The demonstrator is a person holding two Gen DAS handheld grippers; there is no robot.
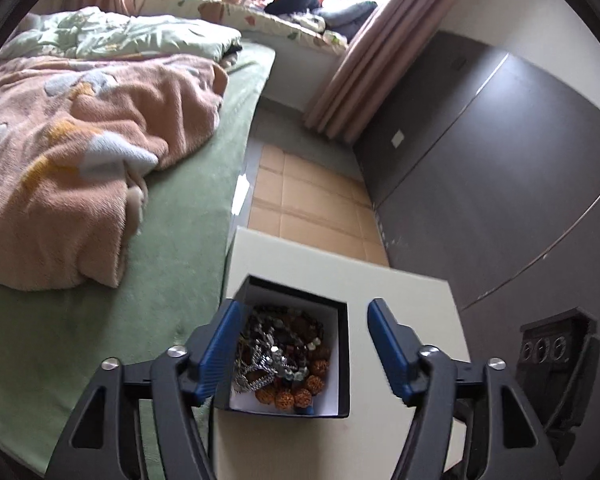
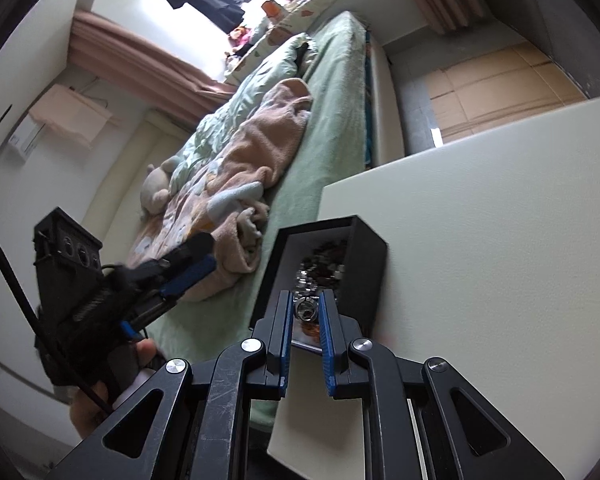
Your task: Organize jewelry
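Note:
A black jewelry box (image 1: 342,344) with a white lining stands on a cream bedside table (image 1: 404,292). It holds a tangle of brown bead bracelets (image 1: 296,394) and silver chains (image 1: 274,360). My left gripper (image 1: 302,312) is open and hovers above the box, its fingers straddling it. In the right wrist view the box (image 2: 370,276) sits at the table's left edge. My right gripper (image 2: 307,298) is nearly closed around a silver watch (image 2: 306,307) at the box's near rim. The left gripper (image 2: 188,266) shows at the left, held in a hand.
A bed (image 1: 188,216) with a green sheet and a peach blanket (image 1: 80,152) lies left of the table. Cardboard (image 1: 308,192) covers the floor beyond. Dark wall panels (image 1: 500,168) and a socket panel (image 1: 548,348) are at the right. Curtains (image 1: 364,60) hang by the window.

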